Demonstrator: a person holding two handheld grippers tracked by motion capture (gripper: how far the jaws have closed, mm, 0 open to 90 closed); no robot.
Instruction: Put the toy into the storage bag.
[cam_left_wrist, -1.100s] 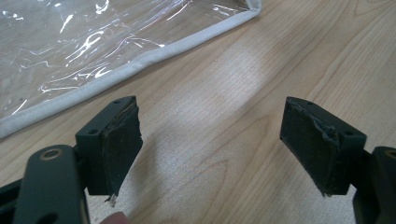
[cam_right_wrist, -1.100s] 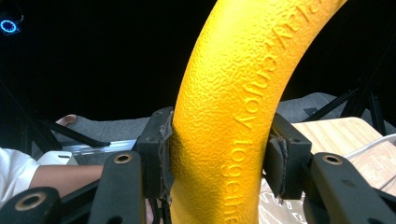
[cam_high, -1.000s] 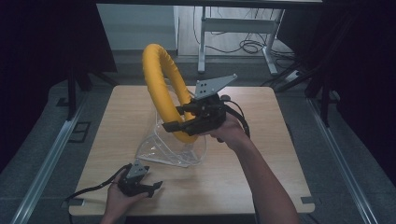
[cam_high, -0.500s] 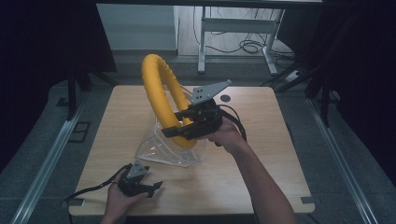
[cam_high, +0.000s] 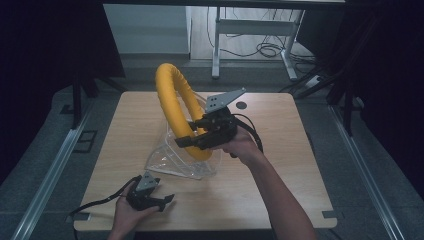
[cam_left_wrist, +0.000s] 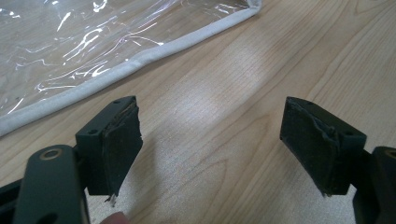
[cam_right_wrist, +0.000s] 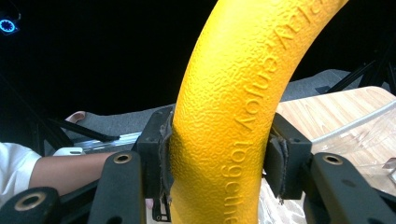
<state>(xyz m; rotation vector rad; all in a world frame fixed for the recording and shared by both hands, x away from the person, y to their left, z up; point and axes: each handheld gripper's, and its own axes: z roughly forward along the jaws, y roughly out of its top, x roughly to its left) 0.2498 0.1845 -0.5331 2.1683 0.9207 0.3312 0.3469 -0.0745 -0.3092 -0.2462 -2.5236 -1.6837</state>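
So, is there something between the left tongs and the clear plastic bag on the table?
Nothing visible. The left tongs stand open over bare table, and the white-edged clear plastic bag lies just ahead of them. The right tongs hold the yellow ring upright over the bag, farther back.

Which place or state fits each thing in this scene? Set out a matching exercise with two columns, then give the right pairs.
Things:
1. yellow ring
2. clear plastic bag
3. left gripper
4. right gripper

States:
A. lies on the table, under the ring
B. jaws open over bare wood near the table's front edge
C. stands upright, held above the table
D. jaws clamped on the ring's lower part

Pairs: 1-C, 2-A, 3-B, 4-D
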